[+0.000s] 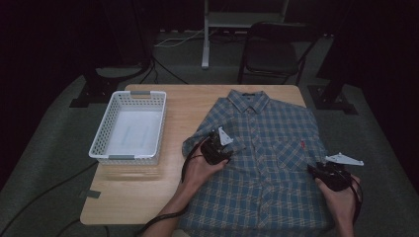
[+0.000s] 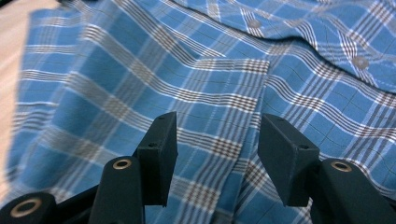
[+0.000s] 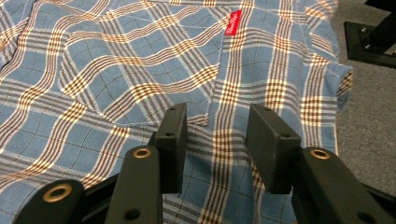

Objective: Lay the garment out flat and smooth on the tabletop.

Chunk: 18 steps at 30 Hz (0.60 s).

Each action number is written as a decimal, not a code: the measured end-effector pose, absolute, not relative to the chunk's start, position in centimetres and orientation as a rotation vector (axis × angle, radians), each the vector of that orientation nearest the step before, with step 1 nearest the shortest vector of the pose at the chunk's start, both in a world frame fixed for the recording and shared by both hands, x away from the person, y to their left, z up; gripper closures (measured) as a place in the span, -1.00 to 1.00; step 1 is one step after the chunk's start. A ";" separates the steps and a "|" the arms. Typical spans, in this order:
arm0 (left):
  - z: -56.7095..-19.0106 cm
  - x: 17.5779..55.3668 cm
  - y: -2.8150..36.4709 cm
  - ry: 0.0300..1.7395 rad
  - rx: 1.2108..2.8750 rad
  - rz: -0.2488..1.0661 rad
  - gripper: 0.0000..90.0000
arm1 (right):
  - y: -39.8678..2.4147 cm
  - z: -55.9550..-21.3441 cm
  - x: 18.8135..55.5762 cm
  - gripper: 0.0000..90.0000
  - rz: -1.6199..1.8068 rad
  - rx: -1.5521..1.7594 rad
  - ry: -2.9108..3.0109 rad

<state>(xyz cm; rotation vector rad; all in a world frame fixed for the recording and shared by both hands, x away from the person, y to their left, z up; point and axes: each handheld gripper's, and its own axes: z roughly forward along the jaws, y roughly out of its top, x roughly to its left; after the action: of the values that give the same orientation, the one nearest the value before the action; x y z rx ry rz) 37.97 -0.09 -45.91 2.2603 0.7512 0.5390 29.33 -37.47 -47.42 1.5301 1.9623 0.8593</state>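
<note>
Wooden table (image 1: 143, 192), plaid shirt (image 1: 269, 148) beneath both grippers' parted fingers (image 2: 161, 154).

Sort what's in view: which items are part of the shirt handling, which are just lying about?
In the job:
- plaid shirt, spread flat on the table
- left tool, jaws apart over the folded-in sleeve
- right tool, jaws apart near the chest pocket

Just lying about:
- white basket, left of the shirt
- folding chair behind the table
</note>
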 end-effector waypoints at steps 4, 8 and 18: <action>-46.6 38.3 -0.9 0.751 2.280 0.523 0.06 | -37.3 -47.6 29.5 0.28 0.855 1.532 1.969; -47.2 38.5 -1.5 0.758 2.299 0.517 0.06 | -37.3 -47.7 29.5 0.28 0.852 1.533 1.973; -47.2 39.1 -1.6 0.819 2.300 0.581 0.47 | -37.5 -48.1 29.7 0.26 0.846 1.548 1.977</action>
<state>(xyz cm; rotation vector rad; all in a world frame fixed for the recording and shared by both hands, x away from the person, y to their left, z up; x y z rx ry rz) 39.12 -1.60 -47.20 2.2996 0.8194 0.5813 29.73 -37.48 -48.10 1.5480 1.9773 0.8459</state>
